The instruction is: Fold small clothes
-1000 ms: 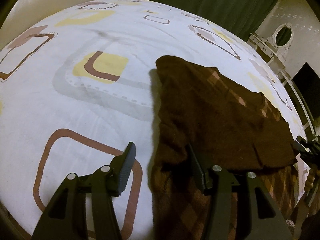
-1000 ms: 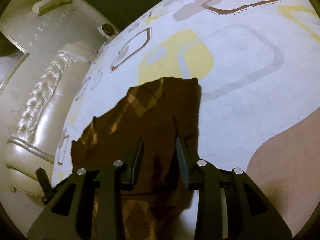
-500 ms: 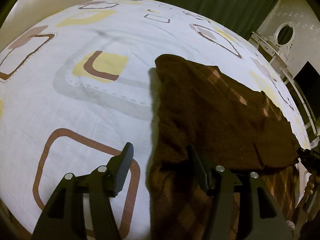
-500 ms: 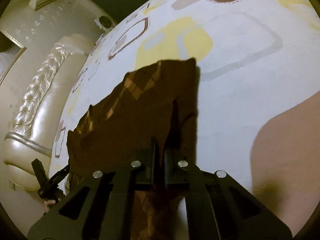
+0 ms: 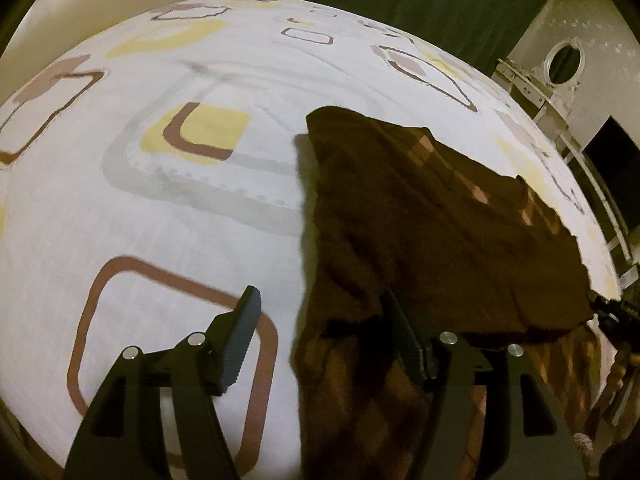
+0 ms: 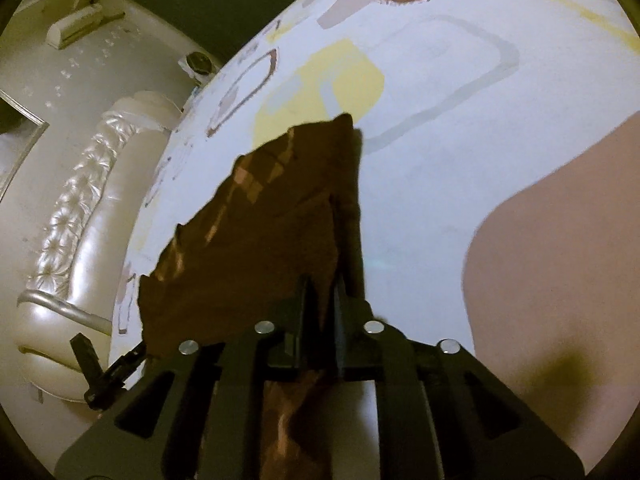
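A dark brown checked garment [image 5: 420,220] lies partly folded on the patterned white bed sheet [image 5: 160,220]. My left gripper [image 5: 320,296] is open and its jaws are still opening. Its left finger is over bare sheet, its right finger over the garment's near left edge, and nothing is pinched. In the right wrist view the garment [image 6: 260,240] stretches away to a far corner. My right gripper [image 6: 320,284] has a raised fold of its near edge between nearly shut fingers, and the jaws are opening slightly.
A cream tufted headboard [image 6: 80,200] borders the bed. Green curtains [image 5: 400,0], a white dresser with an oval mirror [image 5: 564,64] and a dark screen [image 5: 616,148] stand beyond it. A blurred pinkish shape [image 6: 560,260] fills the right wrist view's right side.
My right gripper closed from open onto the garment's near fold and came lower and closer to the cloth. My left gripper's jaws spread a little wider without moving off.
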`<move>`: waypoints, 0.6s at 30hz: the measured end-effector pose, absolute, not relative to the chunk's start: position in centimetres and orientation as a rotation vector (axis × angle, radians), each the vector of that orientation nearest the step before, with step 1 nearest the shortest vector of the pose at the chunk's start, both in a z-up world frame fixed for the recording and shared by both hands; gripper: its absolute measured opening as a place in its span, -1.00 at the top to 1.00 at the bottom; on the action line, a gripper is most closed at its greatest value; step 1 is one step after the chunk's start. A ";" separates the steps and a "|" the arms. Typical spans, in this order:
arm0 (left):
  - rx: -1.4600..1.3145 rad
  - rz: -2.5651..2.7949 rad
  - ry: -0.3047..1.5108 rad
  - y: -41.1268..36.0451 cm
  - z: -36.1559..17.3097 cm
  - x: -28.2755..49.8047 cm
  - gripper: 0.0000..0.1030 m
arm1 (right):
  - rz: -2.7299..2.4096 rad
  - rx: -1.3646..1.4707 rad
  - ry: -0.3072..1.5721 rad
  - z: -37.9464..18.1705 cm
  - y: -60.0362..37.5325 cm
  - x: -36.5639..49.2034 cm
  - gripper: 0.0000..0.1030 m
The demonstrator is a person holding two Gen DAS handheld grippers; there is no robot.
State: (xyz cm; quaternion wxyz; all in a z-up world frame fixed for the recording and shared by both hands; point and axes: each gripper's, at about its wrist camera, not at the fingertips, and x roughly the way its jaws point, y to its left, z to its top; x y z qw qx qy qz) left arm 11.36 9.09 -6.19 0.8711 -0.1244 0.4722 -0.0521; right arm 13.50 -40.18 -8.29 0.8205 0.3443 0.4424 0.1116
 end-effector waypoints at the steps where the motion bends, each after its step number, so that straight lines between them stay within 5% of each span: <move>1: -0.273 -0.114 0.992 9.4 -6.1 11.0 -0.27 | 0.245 0.734 0.946 -8.1 -40.4 12.8 0.67; 9: -0.295 -0.196 1.052 10.9 -5.2 5.8 -0.40 | 0.350 0.765 1.006 -7.8 -41.5 7.3 0.36; 18: -0.300 -0.261 1.108 10.9 -5.6 -0.9 -0.41 | 0.480 0.817 1.096 -9.1 -41.8 1.8 0.34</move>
